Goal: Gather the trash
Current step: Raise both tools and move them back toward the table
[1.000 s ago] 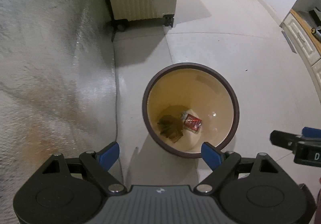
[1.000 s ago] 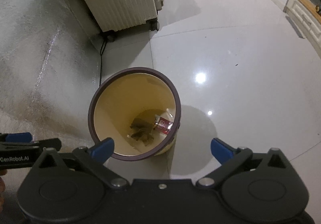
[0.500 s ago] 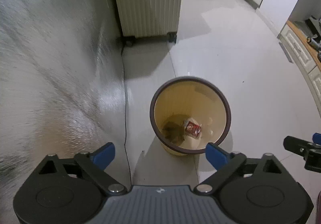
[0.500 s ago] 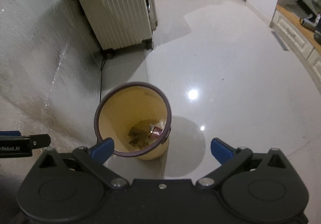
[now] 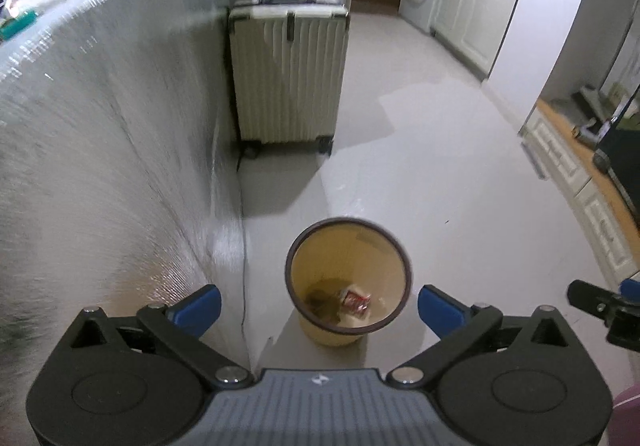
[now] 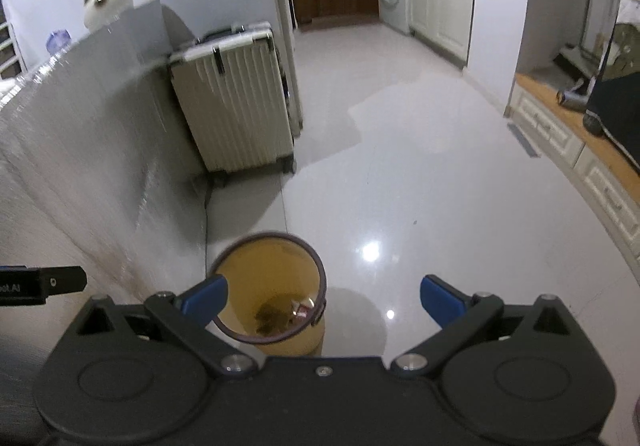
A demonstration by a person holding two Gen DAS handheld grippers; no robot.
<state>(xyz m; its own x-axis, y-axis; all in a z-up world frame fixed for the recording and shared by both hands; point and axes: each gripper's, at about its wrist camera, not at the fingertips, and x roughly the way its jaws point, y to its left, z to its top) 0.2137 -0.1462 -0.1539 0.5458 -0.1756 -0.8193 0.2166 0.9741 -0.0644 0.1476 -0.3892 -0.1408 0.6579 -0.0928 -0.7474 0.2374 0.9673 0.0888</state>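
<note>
Left wrist view: both the left gripper (image 5: pixel 318 306) and right gripper (image 6: pixel 322 300) hang released and empty above the bin (image 5: pixel 304 266), left fingers (image 5: pixel 198 306) just having spread; a red wrapper (image 5: pixel 355 302) and brown scrap (image 5: pixel 318 300) lie inside, so this drop looks done, with no further trash visible on the floor (image 5: pixel 440 186)

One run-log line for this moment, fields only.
left gripper: open, empty | right gripper: open, empty | bin: upright on floor, red packet and brown scrap inside

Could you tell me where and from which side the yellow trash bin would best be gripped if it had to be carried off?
I would probably grip the trash bin by its dark rim, coming from above with one jaw inside and one outside. It stands upright and open-topped, its body far too wide to span, and the side facing the open floor is freest.
</note>
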